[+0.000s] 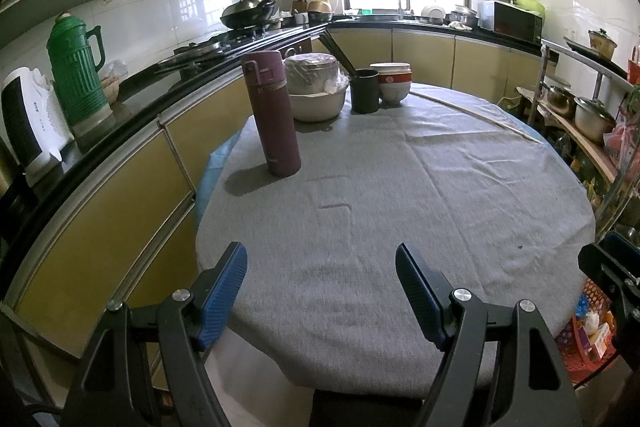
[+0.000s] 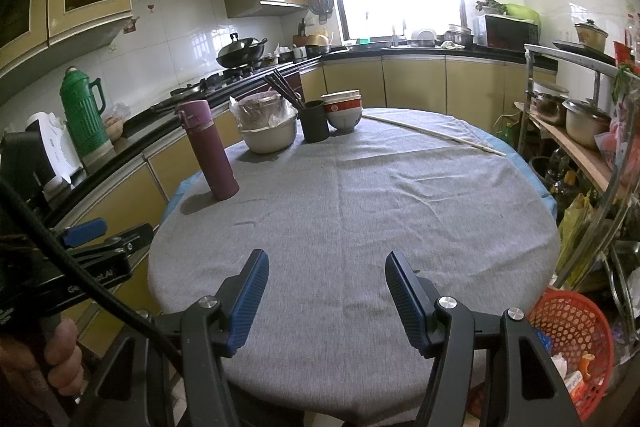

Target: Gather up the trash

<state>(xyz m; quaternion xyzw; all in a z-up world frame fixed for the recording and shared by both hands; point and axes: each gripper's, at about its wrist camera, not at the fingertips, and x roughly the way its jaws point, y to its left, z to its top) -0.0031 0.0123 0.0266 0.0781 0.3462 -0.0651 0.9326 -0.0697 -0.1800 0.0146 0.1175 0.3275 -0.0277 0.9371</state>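
Observation:
An orange mesh trash basket (image 2: 576,339) stands on the floor at the table's right, with wrappers and scraps inside; it also shows in the left wrist view (image 1: 588,331). My left gripper (image 1: 322,263) is open and empty over the near edge of the round table (image 1: 400,195). My right gripper (image 2: 326,269) is open and empty, also over the near edge of the table (image 2: 360,211). The left gripper also shows from the side in the right wrist view (image 2: 86,231). No loose trash shows on the grey cloth.
At the table's far side stand a purple flask (image 1: 274,115), a covered bowl (image 1: 316,87), a black chopstick holder (image 1: 365,91), stacked bowls (image 1: 394,81) and a long thin stick (image 1: 476,115). A counter (image 1: 132,87) runs left, shelves with pots (image 1: 588,115) right.

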